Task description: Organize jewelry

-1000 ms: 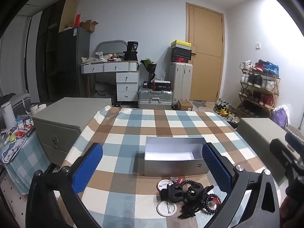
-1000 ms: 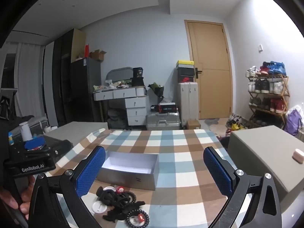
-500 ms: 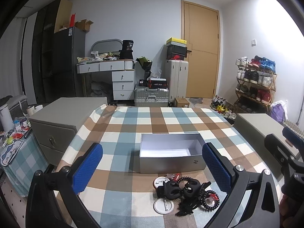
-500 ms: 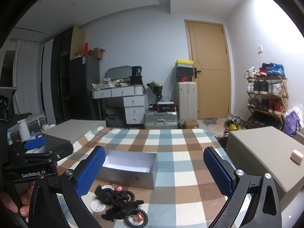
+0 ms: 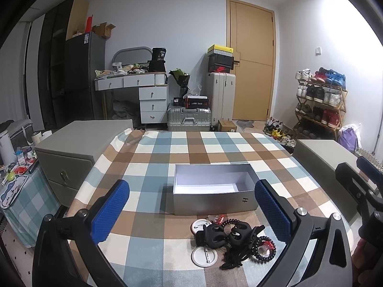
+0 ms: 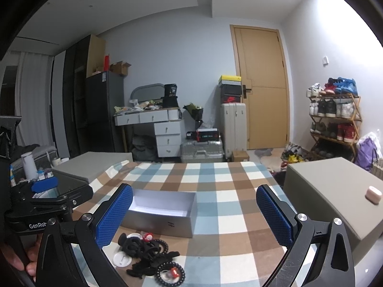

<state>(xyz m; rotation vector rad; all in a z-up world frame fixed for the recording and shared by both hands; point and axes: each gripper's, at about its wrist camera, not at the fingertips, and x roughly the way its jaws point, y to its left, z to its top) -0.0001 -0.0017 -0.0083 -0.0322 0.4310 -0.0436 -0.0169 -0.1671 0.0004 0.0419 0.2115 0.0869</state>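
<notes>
**Inspector A:** Left claw [image 5: 191,211]: released, blue pads spread wide, nothing between them. It hangs above the checked worktop [image 5: 167,153]. Right claw [image 6: 194,211]: likewise spread wide and holding nothing.

**Inspector B:** Position of the jewelry?

**A:** One heap [image 5: 235,239] on the worktop, below the left claw and towards its right pad. From the right claw's view the heap [image 6: 148,253] lies low, beside its left pad. Contents: black clips, a black bead bracelet [image 5: 264,248] with a red piece inside it, two white round badges [image 5: 204,257], a small red item. Not touched by either claw.

**B:** And the box?

**A:** Grey open box [image 5: 213,196], white inside, nothing visible within. It stands straight ahead of the left claw, between the pads, just beyond the heap. For the right claw it [image 6: 162,212] sits ahead and left, partly behind the left pad.

**B:** Anything else near the claws?

**A:** A hand [image 6: 24,260] grips the left tool's handle, seen at the right claw's far left. A small pink case [image 6: 373,193] rests on a grey cabinet [image 6: 323,191] off the right claw's right pad.
</notes>
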